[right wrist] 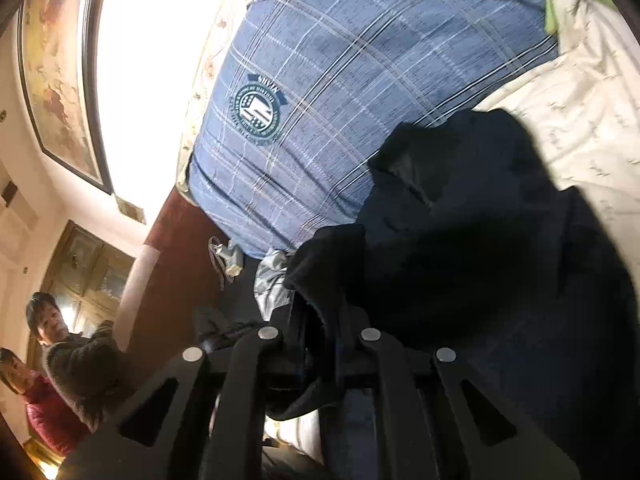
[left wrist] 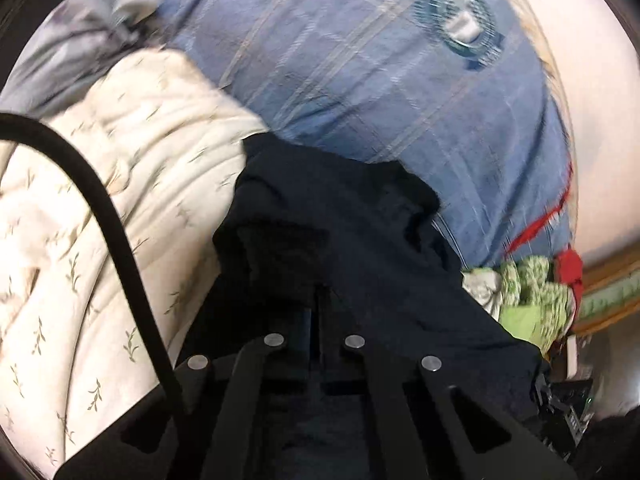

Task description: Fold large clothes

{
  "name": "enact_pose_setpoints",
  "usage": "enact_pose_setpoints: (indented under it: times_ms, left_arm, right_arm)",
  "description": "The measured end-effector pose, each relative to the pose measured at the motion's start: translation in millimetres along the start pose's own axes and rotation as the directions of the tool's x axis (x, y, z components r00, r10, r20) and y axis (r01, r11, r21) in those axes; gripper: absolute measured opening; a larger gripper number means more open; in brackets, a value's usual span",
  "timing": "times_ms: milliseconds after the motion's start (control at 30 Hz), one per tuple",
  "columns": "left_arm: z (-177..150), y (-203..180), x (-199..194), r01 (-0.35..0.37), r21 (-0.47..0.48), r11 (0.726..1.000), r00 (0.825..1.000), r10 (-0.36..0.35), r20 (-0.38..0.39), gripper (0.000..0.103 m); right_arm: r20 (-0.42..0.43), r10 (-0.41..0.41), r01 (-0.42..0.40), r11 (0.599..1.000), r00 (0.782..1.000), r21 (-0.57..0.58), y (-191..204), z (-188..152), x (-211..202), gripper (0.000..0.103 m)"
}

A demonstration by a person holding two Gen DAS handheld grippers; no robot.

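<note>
So the left gripper [left wrist: 318, 300] is clamped down tight, and from its own camera the dark navy garment [left wrist: 340, 216] is bunched right over the jaws, so it looks like it's pinching a fold of that cloth. The right gripper [right wrist: 320, 336] is clenched too, with an edge of the same garment [right wrist: 472, 240] draped between and over its jaws, so I'd say both ends have a hold. The garment itself sits in a crumpled heap on the bed, lying partly on the blue plaid blanket [left wrist: 360, 80] with the round crest and partly on the cream quilt [left wrist: 120, 184] with the little leaf print. Honestly can't make out a clear long axis yet, it's just a lump; in the left view it sort of runs from the gripper up toward the blanket, but no collar, hem or sleeve is readable. What could go wrong: with grips this blind, either side might have several layers instead of one edge, so lifting could give a twisted wad rather than a flat spread. A thin pinch could also slip out mid-lift. There's a black cable [left wrist: 108, 216] looping beside the left gripper that could snag the cloth, and two people [right wrist: 60, 360] stand off past the bed.
</note>
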State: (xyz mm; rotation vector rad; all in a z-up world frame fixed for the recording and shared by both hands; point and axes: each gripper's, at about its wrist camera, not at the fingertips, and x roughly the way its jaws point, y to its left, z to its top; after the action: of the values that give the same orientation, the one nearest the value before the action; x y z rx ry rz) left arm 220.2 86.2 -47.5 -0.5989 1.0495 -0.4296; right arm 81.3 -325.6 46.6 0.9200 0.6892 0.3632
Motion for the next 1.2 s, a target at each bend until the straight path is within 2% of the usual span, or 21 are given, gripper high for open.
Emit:
enact_pose_setpoints:
  times_ms: [167, 267, 367, 433, 500, 600, 667, 767, 833, 933, 1033, 1100, 1133, 1167, 1200]
  left_arm:
    - [-26.8, -15.4, -4.3, -0.006, 0.086, 0.996, 1.0, 0.006, -0.007, 0.0]
    - [-48.2, -18.4, 11.0, -0.026, 0.127, 0.992, 0.998, 0.033, -0.051, 0.0]
    - [-69.9, -29.0, 26.0, -0.112, 0.226, 0.968, 0.99, 0.128, -0.057, 0.0]
    - [-82.0, -37.7, 30.8, -0.169, 0.303, 0.938, 0.981, 0.188, -0.037, 0.0]
    - [-90.8, -45.2, 36.0, -0.249, 0.375, 0.893, 0.964, 0.266, 0.006, 0.0]
    - [-95.3, -48.6, 32.1, -0.262, 0.402, 0.877, 0.961, 0.274, 0.028, 0.0]
    - [-94.5, -47.9, 30.6, -0.266, 0.407, 0.874, 0.96, 0.277, 0.033, 0.0]
    - [-96.2, -44.6, 34.7, -0.252, 0.4, 0.881, 0.962, 0.273, 0.004, 0.0]
    - [-99.4, -47.5, 37.7, -0.247, 0.407, 0.879, 0.962, 0.274, -0.008, 0.0]
    - [-102.8, -48.3, 36.3, -0.221, 0.407, 0.886, 0.967, 0.252, -0.024, 0.0]
    - [-105.9, -43.3, 47.9, -0.257, 0.413, 0.874, 0.954, 0.298, -0.036, 0.002]
    - [-108.8, -37.6, 57.3, -0.284, 0.417, 0.863, 0.942, 0.332, -0.046, 0.012]
    - [-110.5, -36.9, 59.0, -0.286, 0.423, 0.86, 0.942, 0.333, -0.04, 0.014]
    - [-112.0, -37.5, 60.1, -0.283, 0.431, 0.857, 0.943, 0.331, -0.038, 0.022]
    - [-114.5, -38.9, 60.6, -0.273, 0.447, 0.852, 0.945, 0.324, -0.04, 0.037]
  right_arm:
    - [0.018, -0.123, 0.124, 0.992, 0.992, -0.026, -11.5, -7.3, -16.3, 0.011]
    - [0.002, -0.219, 0.219, 0.976, 0.976, -0.018, -32.8, -12.4, -16.5, 0.011]
    - [-0.024, -0.361, 0.36, 0.932, 0.932, -0.032, -51.2, -17.4, -11.6, 0.011]
    - [-0.052, -0.426, 0.423, 0.904, 0.903, -0.058, -58.6, -20.8, -5.5, 0.011]
    - [-0.061, -0.498, 0.492, 0.865, 0.865, -0.093, -59.8, -22.2, 0.4, 0.011]
    - [-0.059, -0.52, 0.512, 0.852, 0.852, -0.106, -58.3, -22.4, 0.2, 0.011]
    - [-0.049, -0.549, 0.542, 0.833, 0.834, -0.111, -61.5, -21.3, -3.7, 0.011]
    - [-0.068, -0.565, 0.558, 0.824, 0.822, -0.104, -73.1, -22.2, -4.2, 0.011]
    - [-0.084, -0.591, 0.583, 0.806, 0.802, -0.097, -80.4, -24.0, -3.8, 0.011]
    - [-0.073, -0.601, 0.594, 0.798, 0.796, -0.1, -78.3, -24.3, -9.2, 0.011]
    - [-0.081, -0.617, 0.608, 0.786, 0.783, -0.112, -81.9, -26.1, -7.7, 0.011]
    - [-0.13, -0.638, 0.629, 0.77, 0.759, -0.107, -98.5, -29.8, 3.4, 0.012]
    - [-0.155, -0.645, 0.637, 0.764, 0.748, -0.106, -108.1, -32.1, 9.0, 0.013]
    - [-0.166, -0.65, 0.643, 0.759, 0.741, -0.104, -115.5, -33.3, 12.1, 0.018]
    - [-0.164, -0.634, 0.629, 0.773, 0.756, -0.087, -119.9, -32.7, 10.5, 0.018]
